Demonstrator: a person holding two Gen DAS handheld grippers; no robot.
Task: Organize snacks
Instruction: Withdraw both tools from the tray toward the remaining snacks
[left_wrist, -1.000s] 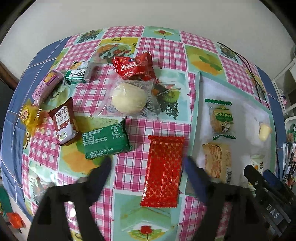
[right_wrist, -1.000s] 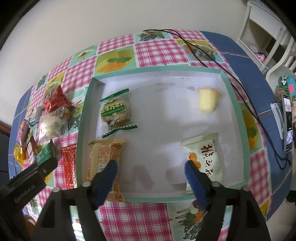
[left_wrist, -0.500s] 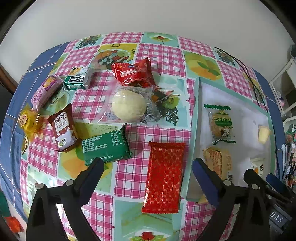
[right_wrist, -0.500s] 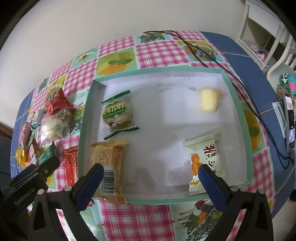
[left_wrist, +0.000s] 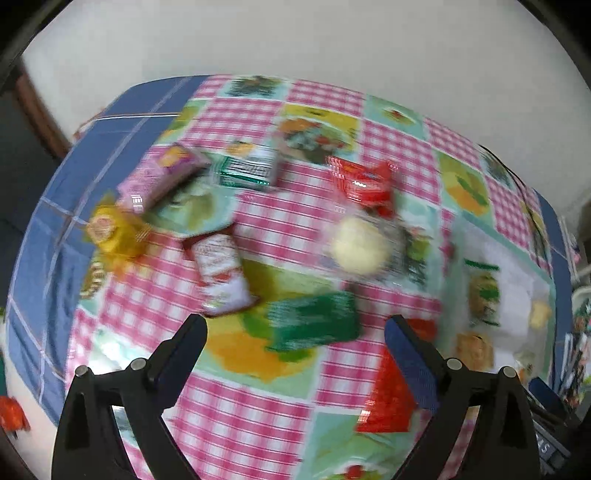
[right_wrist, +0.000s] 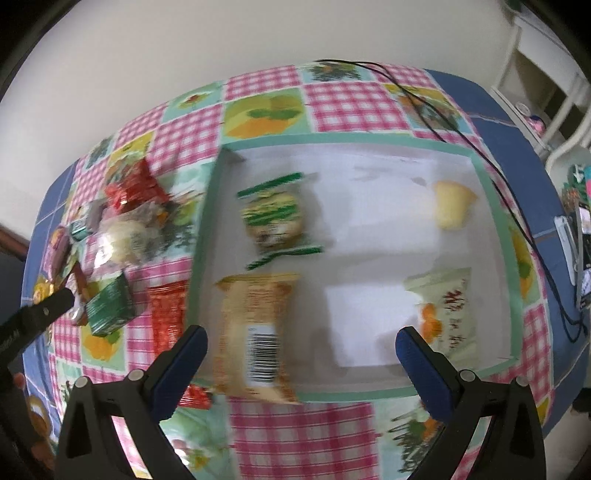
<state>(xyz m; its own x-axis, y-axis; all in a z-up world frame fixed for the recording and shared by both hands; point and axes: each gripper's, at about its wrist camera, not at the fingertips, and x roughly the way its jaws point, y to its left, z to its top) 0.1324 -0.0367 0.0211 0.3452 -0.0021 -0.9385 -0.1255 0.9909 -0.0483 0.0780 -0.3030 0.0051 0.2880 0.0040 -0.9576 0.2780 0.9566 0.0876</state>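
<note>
Four snacks are already laid in the tray (right_wrist: 495, 206) ahead of the right gripper (right_wrist: 301, 354), jaws wide, nothing held. Beyond the left gripper (left_wrist: 295, 343), equally wide and empty, the green packet (left_wrist: 314, 325) and others are left.

Bright, even light; motion blur; fisheye-bent edges.

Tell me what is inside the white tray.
Four snacks lie in the tray: a green-edged biscuit pack, a tan packet, a yellow jelly cup and a pale packet, partly hidden by a finger.
</note>
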